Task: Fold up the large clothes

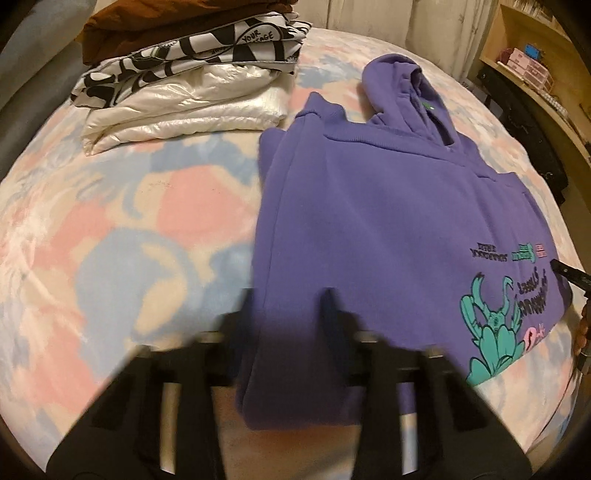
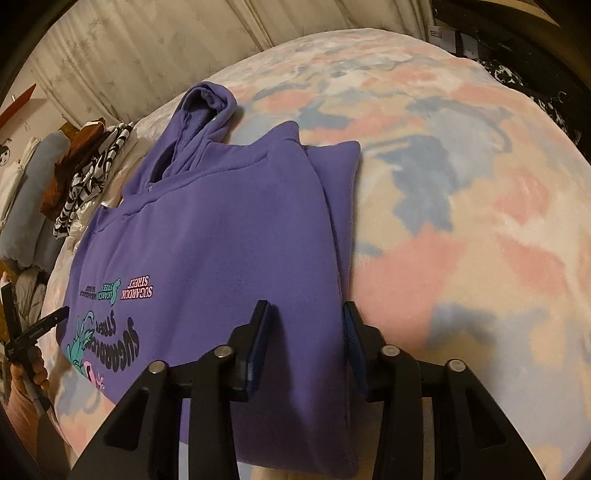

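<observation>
Both grippers, left gripper (image 1: pixel 288 295) and right gripper (image 2: pixel 306 310), gape over the purple hoodie's (image 2: pixel 221 229) hem corners, gripping nothing. The hood (image 2: pixel 201 110) lies straight ahead.

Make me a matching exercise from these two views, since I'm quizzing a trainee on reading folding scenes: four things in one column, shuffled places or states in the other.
Things:
1. purple hoodie
2. white puffy jacket
3. brown garment
4. left gripper

Places or states:
A. top of the stack
B. open, at the hoodie's near left corner
C. bottom of the stack
D. sleeves folded in, hood still out

Pairs: 1-D, 2-C, 3-A, 4-B
</observation>
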`<state>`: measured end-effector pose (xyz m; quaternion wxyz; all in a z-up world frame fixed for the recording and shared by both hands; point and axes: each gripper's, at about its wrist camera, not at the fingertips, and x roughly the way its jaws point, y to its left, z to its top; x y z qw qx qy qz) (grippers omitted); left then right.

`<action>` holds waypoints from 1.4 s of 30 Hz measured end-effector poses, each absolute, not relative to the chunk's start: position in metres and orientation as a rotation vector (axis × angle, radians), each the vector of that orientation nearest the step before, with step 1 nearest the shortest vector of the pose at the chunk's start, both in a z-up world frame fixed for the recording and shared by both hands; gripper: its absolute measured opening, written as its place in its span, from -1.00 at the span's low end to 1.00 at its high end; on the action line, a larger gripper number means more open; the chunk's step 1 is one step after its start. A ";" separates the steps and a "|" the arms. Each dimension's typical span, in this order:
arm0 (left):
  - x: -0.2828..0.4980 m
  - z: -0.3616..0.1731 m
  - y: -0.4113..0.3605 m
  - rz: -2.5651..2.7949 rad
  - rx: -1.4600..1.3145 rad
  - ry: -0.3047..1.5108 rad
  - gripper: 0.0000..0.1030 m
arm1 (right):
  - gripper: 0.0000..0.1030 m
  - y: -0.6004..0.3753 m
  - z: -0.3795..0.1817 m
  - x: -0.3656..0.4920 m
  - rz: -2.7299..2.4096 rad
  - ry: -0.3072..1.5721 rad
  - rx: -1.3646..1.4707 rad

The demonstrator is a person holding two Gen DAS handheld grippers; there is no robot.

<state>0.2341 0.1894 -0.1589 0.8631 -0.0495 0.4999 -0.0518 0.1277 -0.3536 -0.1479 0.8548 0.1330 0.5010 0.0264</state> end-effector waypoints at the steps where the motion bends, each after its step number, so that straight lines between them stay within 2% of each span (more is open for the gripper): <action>1: 0.232 -0.157 0.190 -0.085 -0.098 1.042 -0.79 | -0.61 -0.355 -0.146 0.125 0.047 1.049 0.281; 2: 0.231 -0.156 0.190 -0.063 -0.084 1.037 -0.85 | -0.79 -0.356 -0.145 0.125 0.041 1.040 0.284; 3: 0.231 -0.156 0.191 -0.048 -0.082 1.035 -0.85 | -0.82 -0.356 -0.141 0.119 0.020 1.027 0.263; 7: 0.223 -0.171 0.198 0.003 -0.101 1.064 -0.85 | -0.83 -0.354 -0.146 0.122 -0.015 1.051 0.215; 11: 0.218 -0.161 0.195 0.030 -0.064 1.052 -0.80 | -0.81 -0.352 -0.135 0.119 -0.036 1.057 0.198; 13: 0.215 -0.152 0.189 0.049 -0.014 1.042 -0.78 | -0.72 -0.348 -0.124 0.119 -0.050 1.046 0.178; 17: 0.210 -0.137 0.169 0.049 0.054 0.998 -0.64 | -0.26 -0.326 -0.094 0.115 -0.038 0.956 0.124; 21: 0.219 -0.138 0.135 -0.044 0.013 0.983 -0.62 | -0.25 -0.278 -0.084 0.133 0.061 0.917 0.116; 27: 0.265 -0.156 0.072 -0.139 -0.022 0.983 -0.62 | -0.26 -0.185 -0.101 0.190 0.230 0.938 0.108; 35: 0.339 -0.169 0.057 -0.067 -0.043 0.923 -0.62 | -0.26 -0.128 -0.138 0.276 0.267 0.967 0.051; 37: 0.362 -0.174 0.070 -0.047 -0.054 0.925 -0.62 | -0.41 -0.148 -0.144 0.288 0.246 0.958 0.063; 38: 0.370 -0.175 0.078 -0.050 -0.063 0.923 -0.62 | -0.66 -0.155 -0.146 0.293 0.238 0.960 0.067; 42: 0.390 -0.177 0.111 0.048 -0.035 0.909 -0.62 | -0.68 -0.210 -0.155 0.308 0.124 0.941 0.030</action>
